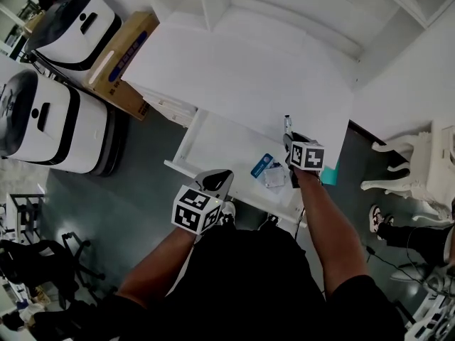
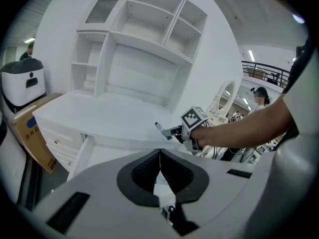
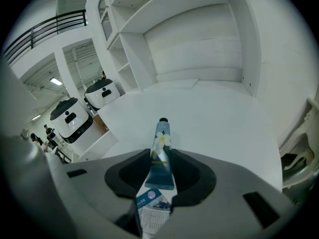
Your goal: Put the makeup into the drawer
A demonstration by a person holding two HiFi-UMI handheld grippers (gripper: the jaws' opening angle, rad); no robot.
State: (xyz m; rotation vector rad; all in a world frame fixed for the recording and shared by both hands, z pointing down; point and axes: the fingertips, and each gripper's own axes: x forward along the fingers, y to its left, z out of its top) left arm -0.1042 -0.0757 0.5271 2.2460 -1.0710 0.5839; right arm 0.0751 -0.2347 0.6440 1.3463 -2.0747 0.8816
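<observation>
My right gripper (image 1: pixel 289 139) is shut on a slim blue tube of makeup (image 1: pixel 287 125) with a white flower print, held above the right part of the open white drawer (image 1: pixel 226 148). In the right gripper view the tube (image 3: pixel 162 142) sticks out forward between the pads (image 3: pixel 185 169), cap pointing at the desk top (image 3: pixel 209 118). A blue packet (image 1: pixel 261 165) and a pale packet (image 1: pixel 275 177) lie in the drawer. My left gripper (image 1: pixel 215 180) hangs shut and empty at the drawer's front edge. From the left gripper view (image 2: pixel 160 156) I see the right gripper (image 2: pixel 172 132) with the tube (image 2: pixel 160 128).
A white shelf unit (image 2: pixel 139 44) rises at the back of the desk. Two white machines (image 1: pixel 67 27) (image 1: pixel 43 123) and a cardboard box (image 1: pixel 121 55) stand on the left. A white chair (image 1: pixel 412 165) is on the right.
</observation>
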